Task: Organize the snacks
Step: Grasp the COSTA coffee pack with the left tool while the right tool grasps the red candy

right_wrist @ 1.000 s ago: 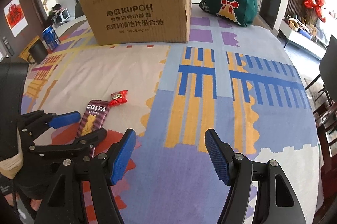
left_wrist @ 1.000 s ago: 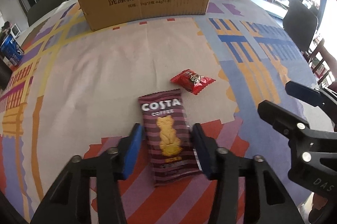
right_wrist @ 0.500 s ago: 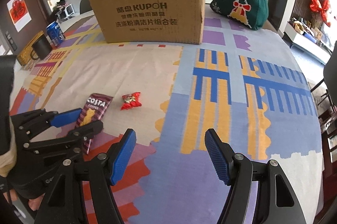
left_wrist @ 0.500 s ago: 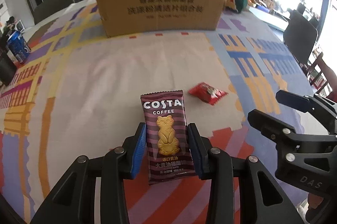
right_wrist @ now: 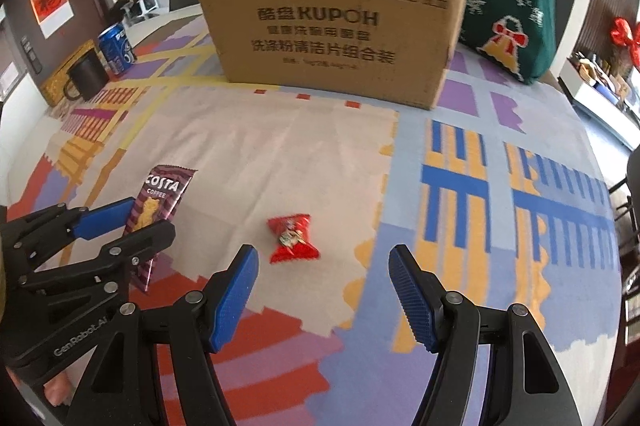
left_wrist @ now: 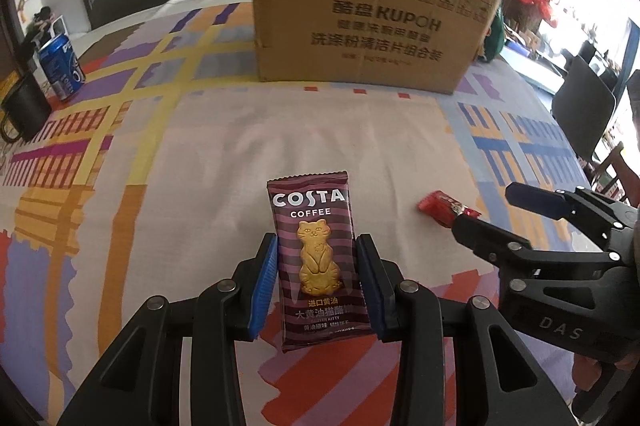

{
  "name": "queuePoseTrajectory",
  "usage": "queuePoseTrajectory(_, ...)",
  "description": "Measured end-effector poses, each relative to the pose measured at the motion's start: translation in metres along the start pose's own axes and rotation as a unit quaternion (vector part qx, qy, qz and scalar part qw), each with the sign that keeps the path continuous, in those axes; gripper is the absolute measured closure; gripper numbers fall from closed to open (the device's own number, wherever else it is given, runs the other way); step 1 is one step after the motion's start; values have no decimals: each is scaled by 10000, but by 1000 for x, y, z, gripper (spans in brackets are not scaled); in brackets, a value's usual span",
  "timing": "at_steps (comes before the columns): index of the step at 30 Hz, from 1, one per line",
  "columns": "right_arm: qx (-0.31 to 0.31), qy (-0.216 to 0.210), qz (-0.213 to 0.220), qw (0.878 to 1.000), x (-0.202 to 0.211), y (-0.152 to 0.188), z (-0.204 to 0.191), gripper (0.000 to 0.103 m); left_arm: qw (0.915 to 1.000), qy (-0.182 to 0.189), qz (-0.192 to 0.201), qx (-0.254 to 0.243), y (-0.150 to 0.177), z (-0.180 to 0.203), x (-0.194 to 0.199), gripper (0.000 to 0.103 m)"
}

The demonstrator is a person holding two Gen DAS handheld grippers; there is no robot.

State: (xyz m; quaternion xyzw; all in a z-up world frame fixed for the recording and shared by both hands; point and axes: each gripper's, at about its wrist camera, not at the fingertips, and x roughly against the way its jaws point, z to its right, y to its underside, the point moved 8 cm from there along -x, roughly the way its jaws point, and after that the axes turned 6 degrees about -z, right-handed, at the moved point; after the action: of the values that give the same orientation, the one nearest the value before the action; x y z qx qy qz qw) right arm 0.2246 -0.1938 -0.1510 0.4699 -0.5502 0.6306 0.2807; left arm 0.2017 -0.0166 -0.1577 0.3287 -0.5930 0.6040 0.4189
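My left gripper (left_wrist: 318, 274) is shut on a maroon Costa Coffee biscuit pack (left_wrist: 316, 258) with a cat biscuit on it, and holds it tilted up above the tablecloth. The pack also shows in the right wrist view (right_wrist: 160, 210), held by the left gripper (right_wrist: 140, 222). A small red candy wrapper (right_wrist: 292, 238) lies on the cloth just ahead of my right gripper (right_wrist: 324, 278), which is open and empty. The candy also shows in the left wrist view (left_wrist: 442, 208), partly behind the right gripper (left_wrist: 496, 214). A large cardboard box (left_wrist: 368, 34) stands at the back.
A blue Pepsi can (left_wrist: 60, 68) and a black mug (left_wrist: 22, 110) stand at the far left. A green Christmas bag (right_wrist: 516, 6) stands to the right of the box (right_wrist: 328, 22). The patterned tablecloth (right_wrist: 320, 154) covers the table. Chairs stand beyond the right edge.
My left gripper closed on the Costa pack and lifted it off the cloth. My right gripper moved left toward the red candy, which now lies just ahead of its open fingers.
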Motion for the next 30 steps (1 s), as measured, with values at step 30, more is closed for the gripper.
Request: queuePoseTrajectory(30, 2, -293, -121, 9995, -19, -12, -13, 74, 9999, 30, 128, -42, -18, 2, 3, 64)
